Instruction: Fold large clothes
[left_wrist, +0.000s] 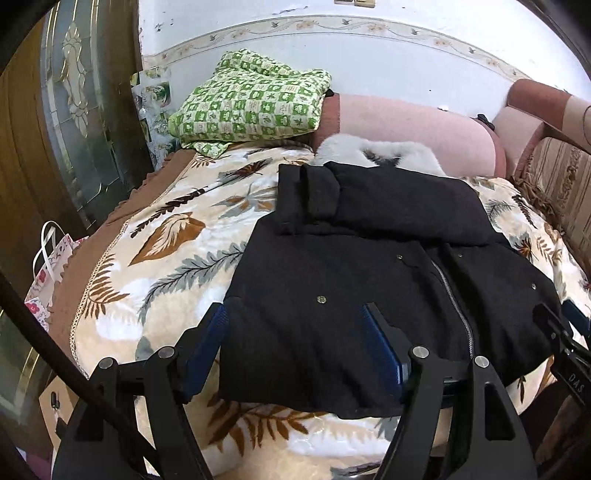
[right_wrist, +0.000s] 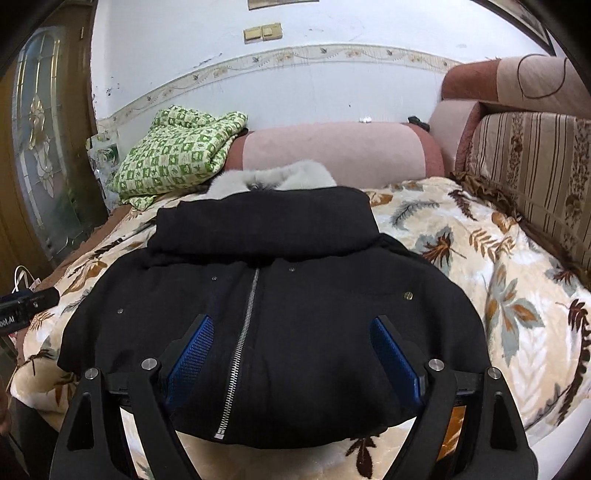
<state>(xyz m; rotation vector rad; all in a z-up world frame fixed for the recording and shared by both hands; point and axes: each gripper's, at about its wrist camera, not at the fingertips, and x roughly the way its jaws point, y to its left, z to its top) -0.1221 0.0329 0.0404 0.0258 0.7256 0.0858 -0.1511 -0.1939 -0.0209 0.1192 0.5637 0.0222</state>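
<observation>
Folded black zippered jacket, fur-collared

A leaf-print blanket covers the bed; green checked cloth at ten o'clock, pink bolster at twelve.

Your black coat is matt woven cloth with a shiny metal zipper and snaps, its collar fluffy fur. Under it lies a plush blanket; your gripper fingers carry blue textured pads.
</observation>
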